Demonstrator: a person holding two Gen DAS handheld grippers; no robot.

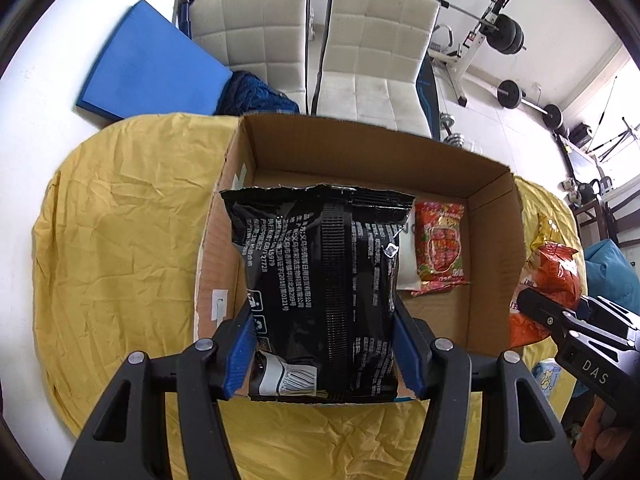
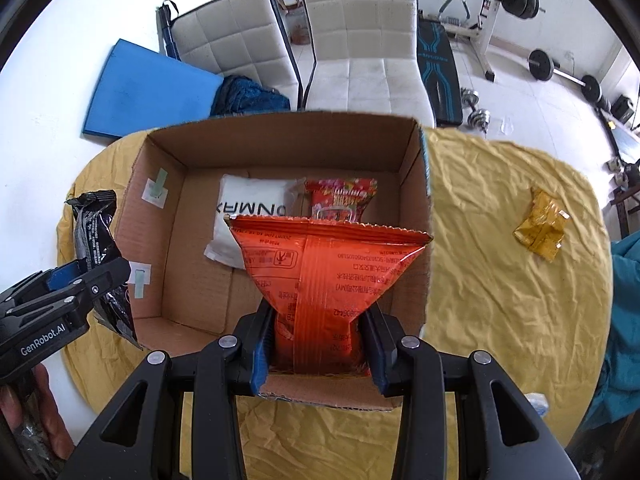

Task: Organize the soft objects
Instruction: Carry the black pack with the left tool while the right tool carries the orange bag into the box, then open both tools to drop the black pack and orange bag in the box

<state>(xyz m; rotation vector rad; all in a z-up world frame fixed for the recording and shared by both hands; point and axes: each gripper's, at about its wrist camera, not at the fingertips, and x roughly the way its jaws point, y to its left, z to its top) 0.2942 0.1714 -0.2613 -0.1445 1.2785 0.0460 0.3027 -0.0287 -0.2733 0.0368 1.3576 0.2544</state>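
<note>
Black packet [image 1: 320,292] clamped in left gripper [image 1: 324,344]; orange packet [image 2: 320,280] in right gripper [image 2: 318,344], over cardboard box [image 2: 160,240]

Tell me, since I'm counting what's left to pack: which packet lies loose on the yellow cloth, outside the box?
The small yellow packet, right of the cardboard box. The black packet and orange packet are each claw-held; the white and red ones lie inside.

White pouch [image 2: 252,216] in cardboard box [image 2: 160,280]: large black letters, upside down, partly hidden, "DNMAX" readable. Right gripper [image 1: 532,312] body, seen from left wrist view: "DAS". Left gripper [image 2: 96,276] body, seen from right wrist view: "GenRobot.AI". Black packet [image 1: 320,292]: white Chinese print, barcode, digits too small to read. Orange packet [image 2: 324,280]: upside-down Chinese print, not legible.
</note>
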